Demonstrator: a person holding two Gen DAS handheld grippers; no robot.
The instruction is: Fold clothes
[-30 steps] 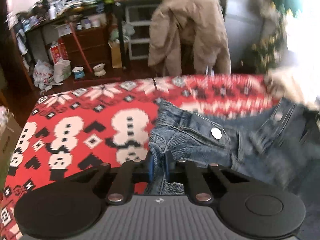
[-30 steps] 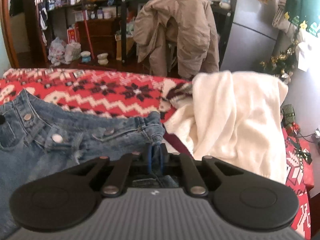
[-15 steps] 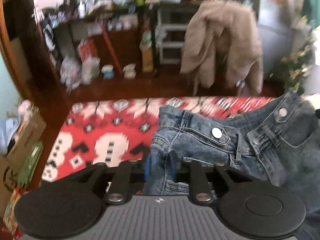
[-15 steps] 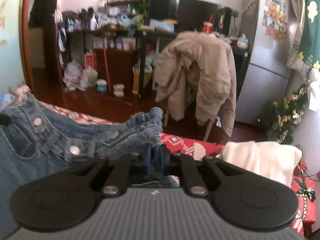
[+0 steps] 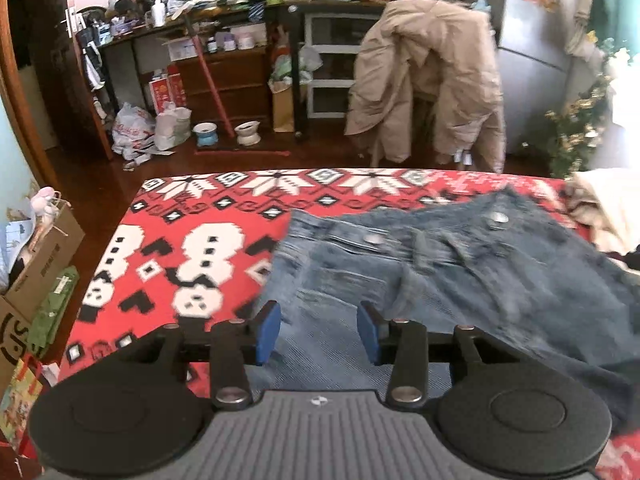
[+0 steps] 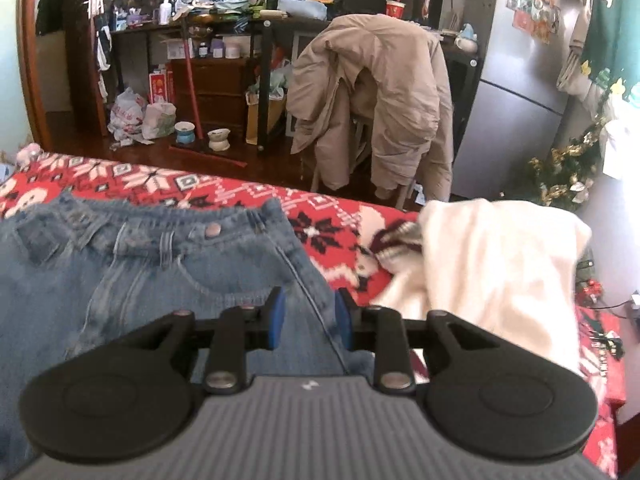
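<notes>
While both claws sit low over the denim, nothing is clamped.
Left gripper (image 5: pixel 319 330): blue-padded fingers (image 5: pixel 267 332) spread wide apart, pointing forward and level over the left side of the garment; denim lies in the gap below, not pinched.
Right gripper (image 6: pixel 309 318): blue-padded fingers (image 6: pixel 276 316) apart, narrower gap than the left, held level over the right hip seam of the garment; cloth below, not pinched.
Task item: blue denim jeans (image 5: pixel 460 276) lying flat on the bed, waistband with metal buttons toward the far edge, a little short of it; left wrist view blurry on the fabric.
Jeans, right wrist view: (image 6: pixel 140 264) waistband, belt loops and front pocket seam visible, right side edge running under the claw.
Support: red, white and black snowman-patterned knit blanket (image 5: pixel 168 248) covers the bed; bare pattern left of the jeans out to the left edge.
Other cloth: cream-white fleece garment (image 6: pixel 492 264) bunched near the bed's right edge, just beside the jeans, apart from them.
Background: tan puffy jacket (image 6: pixel 380 92) draped over a chair beyond the bed's far edge.
</notes>
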